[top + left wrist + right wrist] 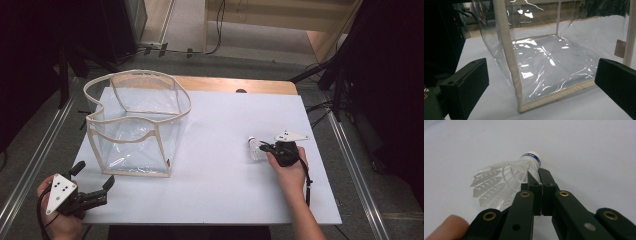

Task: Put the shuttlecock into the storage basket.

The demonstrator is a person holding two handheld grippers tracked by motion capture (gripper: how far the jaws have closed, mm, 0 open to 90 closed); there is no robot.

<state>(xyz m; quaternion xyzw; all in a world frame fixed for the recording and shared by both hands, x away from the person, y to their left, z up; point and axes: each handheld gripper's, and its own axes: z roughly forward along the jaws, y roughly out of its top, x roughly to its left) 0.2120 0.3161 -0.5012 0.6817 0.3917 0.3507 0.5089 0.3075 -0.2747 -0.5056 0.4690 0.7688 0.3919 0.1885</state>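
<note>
A white plastic shuttlecock (255, 148) (506, 180) with a blue band at its cork lies on the white table top (220, 190), right of centre. My right gripper (263, 146) (537, 173) is shut on the edge of its skirt, near the cork. An open-topped box of clear film with beige fabric edging (135, 125) (544, 57) stands at the left. My left gripper (94, 175) (541, 75) is open at the table's front left corner, pointing at the box's near corner and not touching it.
A wooden table edge (240, 84) shows behind the white top. Black stand legs (320, 70) and cables (200, 50) lie on the floor beyond. Metal rails (355, 170) run along both sides of the table.
</note>
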